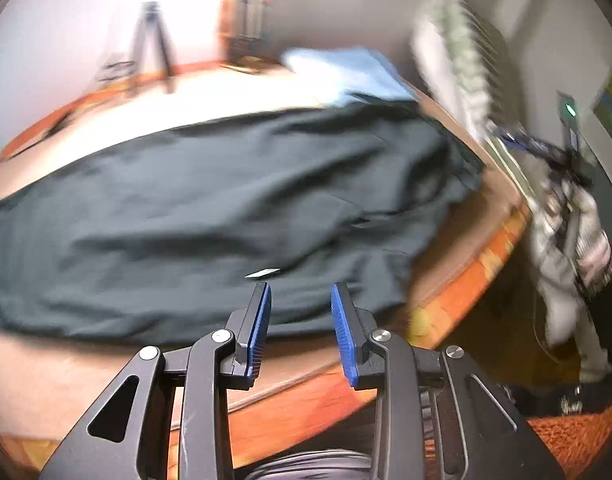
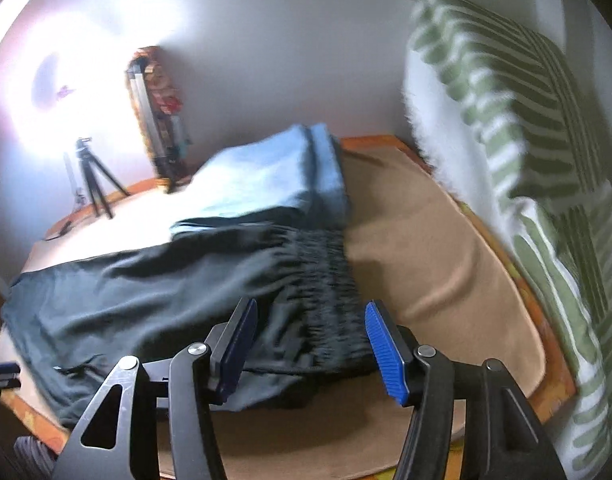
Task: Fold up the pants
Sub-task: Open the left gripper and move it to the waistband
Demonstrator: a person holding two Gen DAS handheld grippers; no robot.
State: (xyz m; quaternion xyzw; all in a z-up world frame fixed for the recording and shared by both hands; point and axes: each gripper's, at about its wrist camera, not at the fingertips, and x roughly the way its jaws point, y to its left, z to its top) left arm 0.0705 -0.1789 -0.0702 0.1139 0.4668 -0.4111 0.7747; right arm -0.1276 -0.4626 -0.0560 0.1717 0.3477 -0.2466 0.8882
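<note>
Dark grey-green pants (image 1: 210,208) lie spread flat across a tan-covered table (image 1: 46,376), legs to the left, waist to the right. In the right wrist view the pants (image 2: 146,300) show their gathered elastic waistband (image 2: 326,280) nearest me. My left gripper (image 1: 300,300) is open and empty, hovering over the near edge of the pants. My right gripper (image 2: 310,316) is open and empty, just above the waistband. The other gripper (image 1: 566,184) shows blurred at the right of the left wrist view.
A folded light blue garment (image 2: 274,176) lies behind the pants. A green and white striped pillow (image 2: 506,152) stands at the right. A small black tripod (image 2: 92,176) stands at the back left. The table has an orange edge (image 1: 466,280).
</note>
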